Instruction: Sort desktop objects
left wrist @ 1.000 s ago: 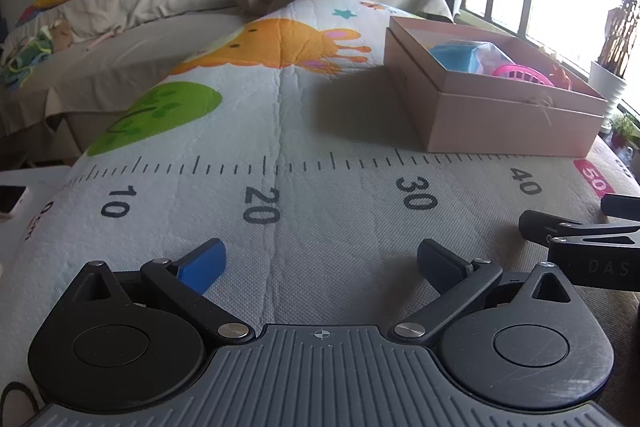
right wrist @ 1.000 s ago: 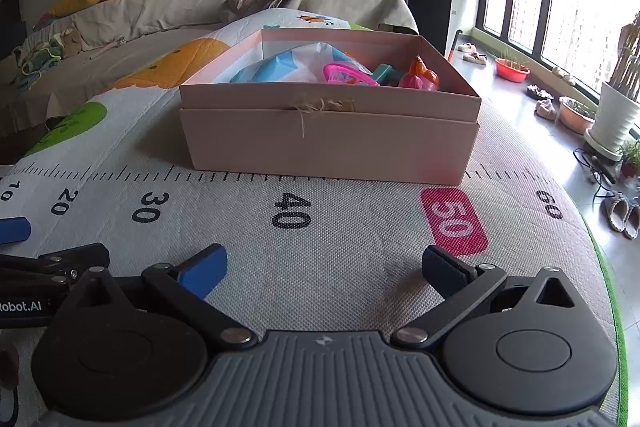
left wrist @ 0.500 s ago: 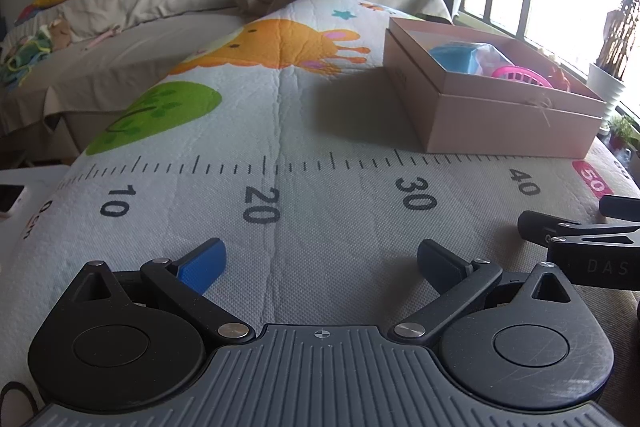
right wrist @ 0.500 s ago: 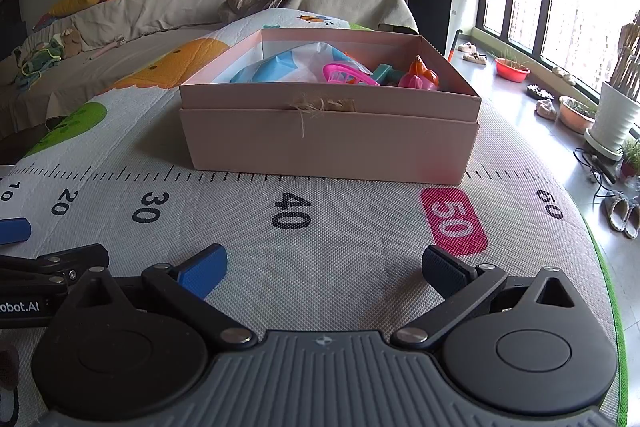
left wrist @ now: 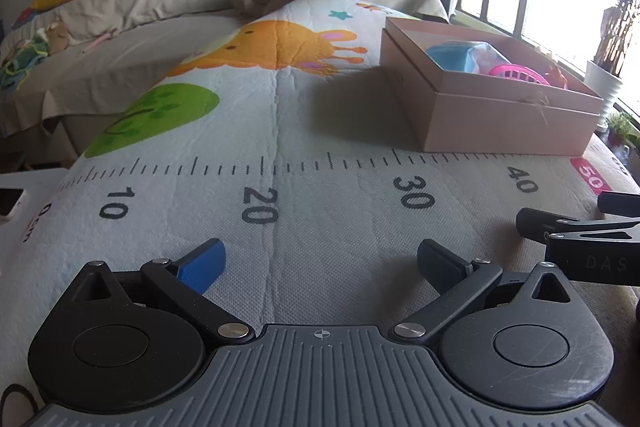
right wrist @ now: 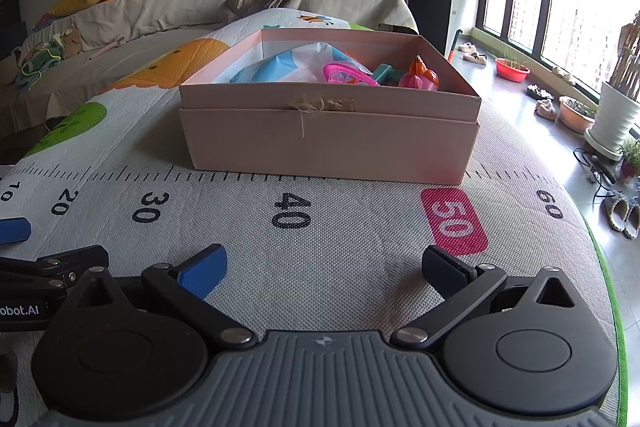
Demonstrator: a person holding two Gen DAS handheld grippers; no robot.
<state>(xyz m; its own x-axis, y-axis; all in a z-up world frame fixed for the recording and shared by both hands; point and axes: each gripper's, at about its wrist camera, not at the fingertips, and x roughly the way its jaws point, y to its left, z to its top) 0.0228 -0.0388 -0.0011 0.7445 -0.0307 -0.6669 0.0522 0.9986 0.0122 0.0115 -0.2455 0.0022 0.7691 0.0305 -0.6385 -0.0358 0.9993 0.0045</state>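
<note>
- Left wrist view: the left gripper (left wrist: pixel 320 263) sits low over the printed mat (left wrist: pixel 280 131), fingers spread wide with nothing between them, above the ruler marks between 20 and 30
- The pink box (left wrist: pixel 504 125) stands on the mat toward its right edge, just behind the ruler line near 30 to 40; a blue bag (left wrist: pixel 460 55) and a pink basket (left wrist: pixel 516 73) lie inside it
- The right gripper (left wrist: pixel 580 223) shows at the right border, near the 40 mark
- Right wrist view: the right gripper (right wrist: pixel 324 267) is low over the mat (right wrist: pixel 340 239), fingers spread apart and empty, between the 40 and 50 marks
- The pink box (right wrist: pixel 328 143) is straight ahead, its front wall just behind the ruler line, open on top; it holds the blue bag (right wrist: pixel 276 67), pink basket (right wrist: pixel 346 75) and an orange toy (right wrist: pixel 420 77)
- The left gripper (right wrist: pixel 40 247) shows at the left border, its blue finger pad near 20
</note>
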